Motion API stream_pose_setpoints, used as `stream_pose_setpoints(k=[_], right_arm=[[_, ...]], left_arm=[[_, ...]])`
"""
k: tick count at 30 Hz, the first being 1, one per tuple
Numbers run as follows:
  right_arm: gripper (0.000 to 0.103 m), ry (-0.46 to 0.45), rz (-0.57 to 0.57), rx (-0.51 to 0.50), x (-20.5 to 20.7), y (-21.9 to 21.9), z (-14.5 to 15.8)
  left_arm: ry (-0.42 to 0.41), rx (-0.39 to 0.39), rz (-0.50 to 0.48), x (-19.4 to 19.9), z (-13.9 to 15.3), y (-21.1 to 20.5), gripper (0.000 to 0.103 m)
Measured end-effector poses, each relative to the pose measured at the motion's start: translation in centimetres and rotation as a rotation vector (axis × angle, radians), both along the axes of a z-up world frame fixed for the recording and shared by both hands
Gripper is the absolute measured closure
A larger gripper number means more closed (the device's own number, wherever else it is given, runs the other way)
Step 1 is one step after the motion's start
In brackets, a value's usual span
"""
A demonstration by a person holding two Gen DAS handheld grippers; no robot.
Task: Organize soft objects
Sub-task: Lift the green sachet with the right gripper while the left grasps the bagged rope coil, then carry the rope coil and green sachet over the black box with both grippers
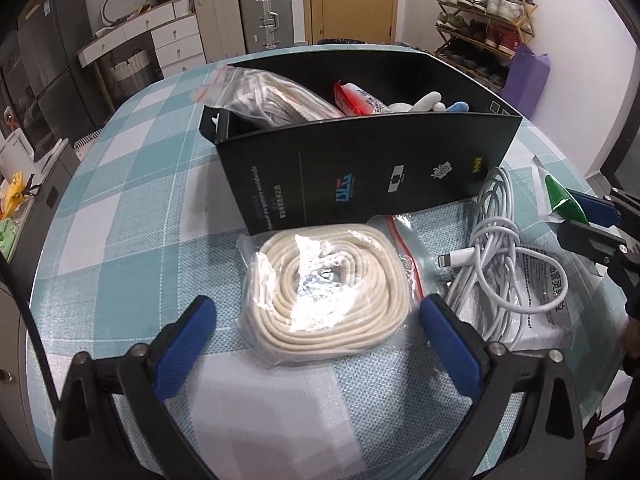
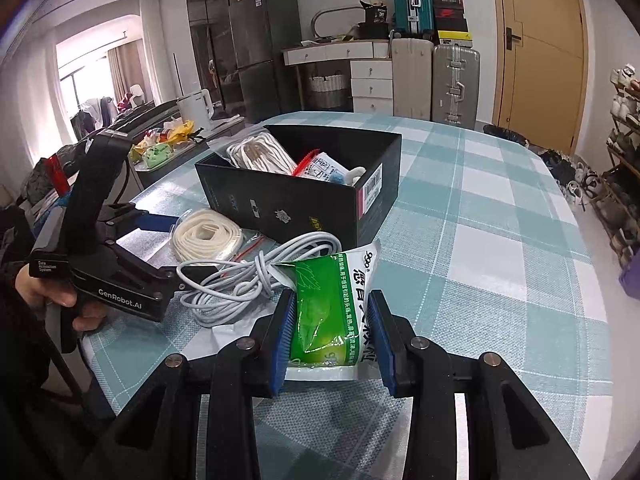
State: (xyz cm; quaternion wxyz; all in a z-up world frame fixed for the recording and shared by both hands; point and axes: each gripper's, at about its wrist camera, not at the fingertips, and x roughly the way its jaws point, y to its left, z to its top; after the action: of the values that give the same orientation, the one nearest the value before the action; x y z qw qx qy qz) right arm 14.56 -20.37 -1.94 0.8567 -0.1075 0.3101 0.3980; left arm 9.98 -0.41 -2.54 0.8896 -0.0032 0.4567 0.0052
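Rope coil in clear bag, lower centre on tabletop, between our left hand-held gripper's parted fingers, untouched; right hand-held gripper clamps green sachet.

place: home | signs: shoe rack; suitcases; fridge; checked tablecloth

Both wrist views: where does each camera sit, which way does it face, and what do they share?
Left wrist: on the left gripper, angled down at the bagged rope coil lying between its open fingers, black box beyond; the right gripper's tips show at the right edge.
Right wrist: on the right gripper, facing the box across the checked table; its fingers clamp a green sachet; the left gripper and the hand holding it show at left.
Shared: box, coil, white cable.
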Motion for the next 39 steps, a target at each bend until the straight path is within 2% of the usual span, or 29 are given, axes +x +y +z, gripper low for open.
stream_pose_setpoints(k=[1,3,5,9,12,19,33,39], right_arm=[[0.067,0.001,0.001,0.001,0.0,0.0,0.0],[0.067,0.002,0.001,0.001,0.0,0.0,-0.1],[0.067,0.001,-0.001,0.000,0.0,0.0,-0.1],[0.067,-0.006,0.001,-0.002,-0.2,0.1,0.1],[0.067,-0.009,0.004,-0.002,-0.4,0.2,0.1],[0.067,-0.020,0.006,-0.003,-0.5,0.3,0.3],[0.067,-0.044,0.009,0.016,-0.9,0.3,1.1],[0.067,-0.062,0.006,0.023,-1.1,0.4,1.5]], left_arm=[[-0.003,-0.014,-0.008,-0.1,0.0,0.0,0.013],[-0.018,-0.011,-0.027,-0.3,0.1,-0.2,0.028],[-0.035,-0.008,-0.048,-0.6,0.3,-0.6,0.036],[-0.048,-0.008,-0.066,-1.0,0.4,-0.8,0.049],[-0.056,-0.002,-0.076,-1.2,0.6,-1.0,0.053],[-0.081,0.010,-0.102,-2.5,1.2,-0.7,0.057],[-0.167,-0.060,-0.074,-5.1,2.5,1.2,0.057],[-0.217,-0.086,-0.059,-5.6,4.1,1.6,0.057]])
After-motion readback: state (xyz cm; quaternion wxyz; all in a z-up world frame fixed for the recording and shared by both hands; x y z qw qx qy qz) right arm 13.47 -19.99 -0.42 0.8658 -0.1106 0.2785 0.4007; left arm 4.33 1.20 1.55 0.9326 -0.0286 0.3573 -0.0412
